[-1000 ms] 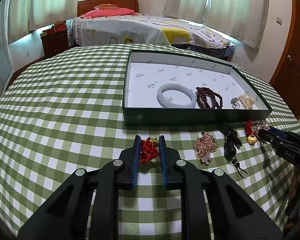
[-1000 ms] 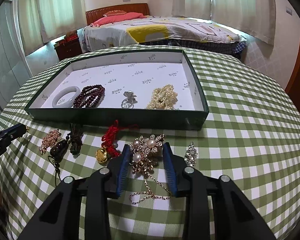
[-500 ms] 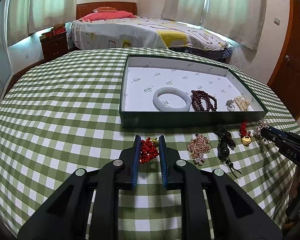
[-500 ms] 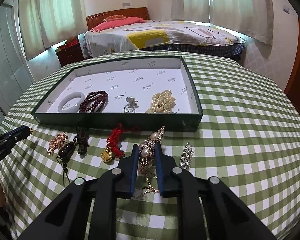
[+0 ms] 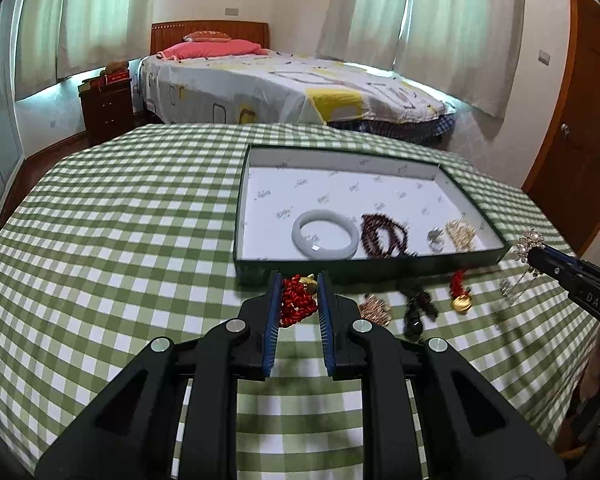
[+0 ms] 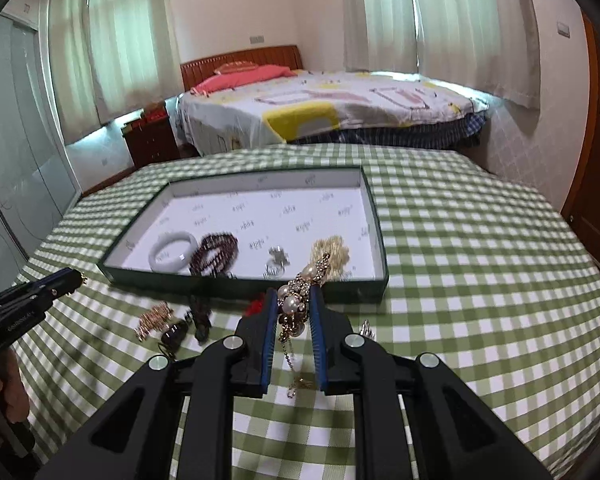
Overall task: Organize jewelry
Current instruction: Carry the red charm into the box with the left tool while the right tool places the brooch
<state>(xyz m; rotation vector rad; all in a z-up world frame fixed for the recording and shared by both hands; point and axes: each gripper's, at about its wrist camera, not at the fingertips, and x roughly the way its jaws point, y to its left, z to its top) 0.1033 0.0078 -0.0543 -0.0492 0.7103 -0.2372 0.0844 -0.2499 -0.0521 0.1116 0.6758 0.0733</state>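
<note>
Left tool (image 5: 298, 292) pinching the red bead string (image 5: 296, 306), lifted just short of the green tray (image 5: 380, 270). Right tool (image 6: 293, 304) clamped on the pearl brooch (image 6: 296, 300), chain dangling, near the tray's front wall. Already inside: white bangle (image 6: 172, 251), dark beads (image 6: 218, 254), a ring, a pale necklace. Left on the checked worktop (image 5: 120, 240): rose-gold piece (image 5: 374, 308), dark pendant (image 5: 418, 312), gold charm (image 5: 460, 300). Roughly halfway, by the look. Bedroom behind, bed (image 6: 320, 108), curtained windows.

We see a matt woven checked cloth (image 5: 120, 220) on the table, a smooth glossy white bangle (image 5: 325, 234), shiny gilt metal with glossy pearls on the brooch (image 6: 296, 304), and matt black plastic on the right gripper (image 6: 293, 312).
</note>
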